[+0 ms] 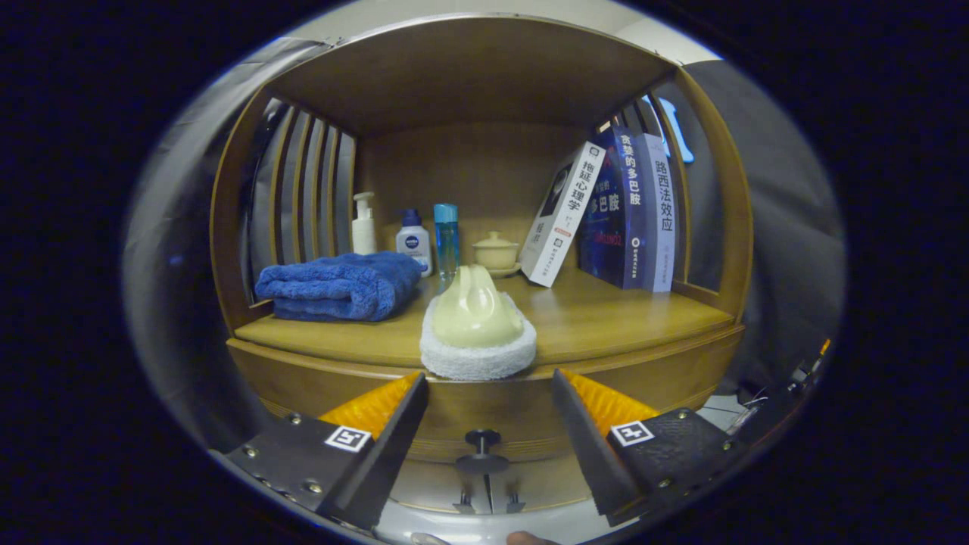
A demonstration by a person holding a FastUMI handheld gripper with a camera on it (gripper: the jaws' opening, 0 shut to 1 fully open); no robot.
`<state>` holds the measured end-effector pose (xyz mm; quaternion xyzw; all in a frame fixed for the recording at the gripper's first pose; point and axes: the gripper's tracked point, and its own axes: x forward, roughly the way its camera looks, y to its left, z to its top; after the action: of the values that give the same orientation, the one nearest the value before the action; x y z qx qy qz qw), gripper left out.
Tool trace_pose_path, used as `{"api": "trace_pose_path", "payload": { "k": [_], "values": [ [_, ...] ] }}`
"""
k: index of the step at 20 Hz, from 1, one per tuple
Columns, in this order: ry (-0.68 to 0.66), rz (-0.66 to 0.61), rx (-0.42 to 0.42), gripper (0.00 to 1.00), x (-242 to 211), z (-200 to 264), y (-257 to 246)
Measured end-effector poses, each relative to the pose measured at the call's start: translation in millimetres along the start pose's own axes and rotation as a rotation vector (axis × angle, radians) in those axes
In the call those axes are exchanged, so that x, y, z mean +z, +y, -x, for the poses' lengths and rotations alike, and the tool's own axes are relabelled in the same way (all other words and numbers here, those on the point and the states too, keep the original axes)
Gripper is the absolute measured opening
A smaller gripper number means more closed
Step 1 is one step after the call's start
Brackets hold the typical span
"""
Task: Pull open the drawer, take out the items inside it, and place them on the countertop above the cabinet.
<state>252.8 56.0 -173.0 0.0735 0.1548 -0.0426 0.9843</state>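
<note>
Tongs: tongs open, both fingers spread and pressing on nothing; they point at the cabinet front.
Drawer: 1 drawer just under the desk edge, front flush and apparently shut; its contents are hidden.
Drawer knob: 1 knob, small and round on a thin stem, between the 2 fingers and a little beyond their tips.
Towel: 1 folded blue towel at the left of the desk.
Bottles: 3 upright behind the towel: 1 white pump bottle, 1 white blue-capped bottle, 1 clear blue bottle.
Lidded cup: 1 cream cup on a saucer, near the back wall.
Scrubber: 1 cream scrubber with a white pad, at the front edge of the desk, just ahead of the fingers and above the knob.
Books: 3 books at the right, the leftmost leaning on the others.
Stage, judged: fits either a shut drawer with items inside, or a scrubber from the drawer set down and the drawer shut again; this cannot be settled.
Handling, judged: any grip on the knob holds best with the stem centred between the fingers, behind the head, with the pull kept straight and level so the pads do not slip off.
</note>
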Motion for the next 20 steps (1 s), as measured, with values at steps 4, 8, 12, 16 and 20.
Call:
{"api": "trace_pose_path", "payload": {
  "k": [4, 8, 12, 16, 20],
  "values": [
    [0.015, 0.012, -0.019, 0.99, -5, 2, -4],
    [-0.031, 0.048, 0.031, 0.99, 8, 30, 4],
    [-0.120, 0.106, 0.074, 0.99, 43, 79, -1],
    [-0.213, 0.138, 0.072, 0.99, 92, 142, -36],
    [-0.293, 0.128, -0.013, 0.99, 139, 202, -102]
  ]
}}
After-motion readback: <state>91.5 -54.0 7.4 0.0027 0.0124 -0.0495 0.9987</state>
